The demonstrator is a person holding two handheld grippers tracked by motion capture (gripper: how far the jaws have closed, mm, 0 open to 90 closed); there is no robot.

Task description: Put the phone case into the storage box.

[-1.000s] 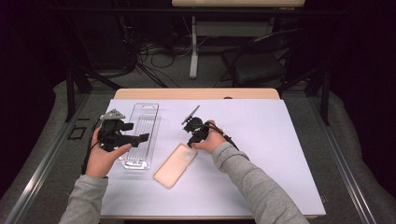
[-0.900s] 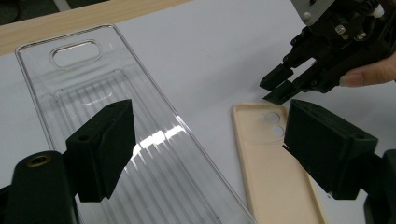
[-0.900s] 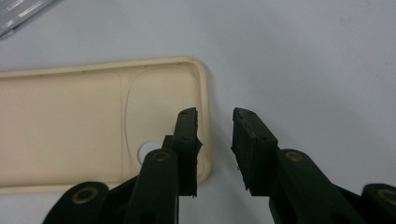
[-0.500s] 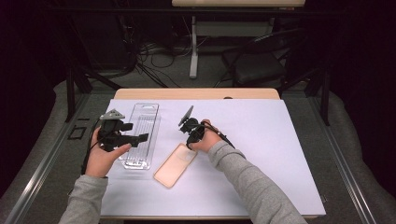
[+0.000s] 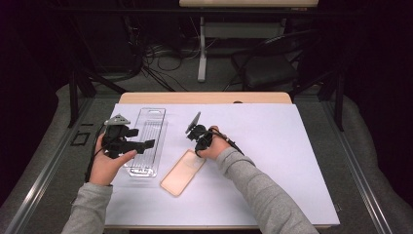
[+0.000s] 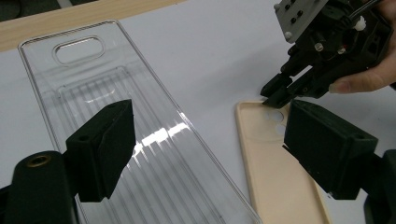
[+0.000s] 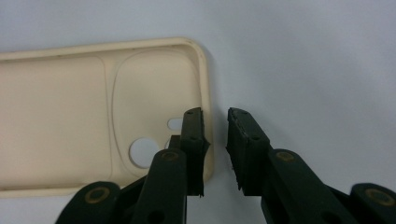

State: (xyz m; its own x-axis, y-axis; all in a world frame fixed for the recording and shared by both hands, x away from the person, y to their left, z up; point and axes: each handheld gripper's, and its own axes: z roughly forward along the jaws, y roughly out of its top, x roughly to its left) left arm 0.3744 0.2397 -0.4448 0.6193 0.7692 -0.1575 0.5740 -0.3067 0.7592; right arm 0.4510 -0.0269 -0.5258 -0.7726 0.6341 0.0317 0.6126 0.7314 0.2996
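Overhead, a beige phone case was seen lying near the tabletop's near-left edge, beside a clear plastic tray, with the right gripper at its far end. From the left gripper, its fingers were found spread over the tray, holding nothing. From the right gripper's camera, narrowly parted fingers, just closing, straddled the case's rim, not yet pinching it. A shallow bite could let the thin rim slip free.
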